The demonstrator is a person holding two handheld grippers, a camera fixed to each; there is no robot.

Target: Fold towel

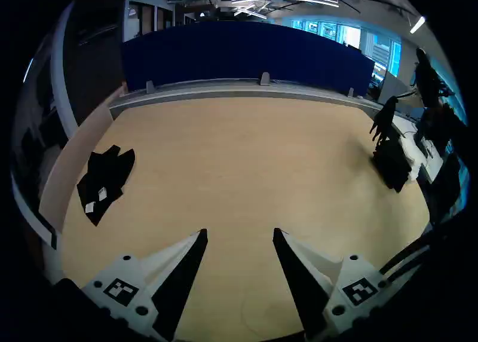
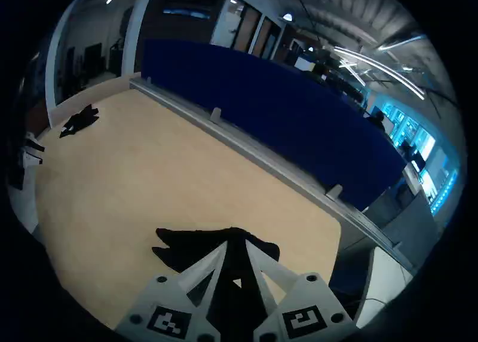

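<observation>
A black towel lies crumpled on the light wood table right in front of my right gripper. That gripper's fingers are drawn close together with a fold of the towel pinched between them. A second black cloth with small white tags rests near the table's left edge, and I also see this cloth far off in the right gripper view. My left gripper hovers over bare table, open, with nothing between its fingers. A dark bundle sits at the table's right edge, too dim to make out.
A long blue partition on a grey rail runs along the table's far side. A pale raised edge borders the left side. Office desks and equipment stand beyond the right edge.
</observation>
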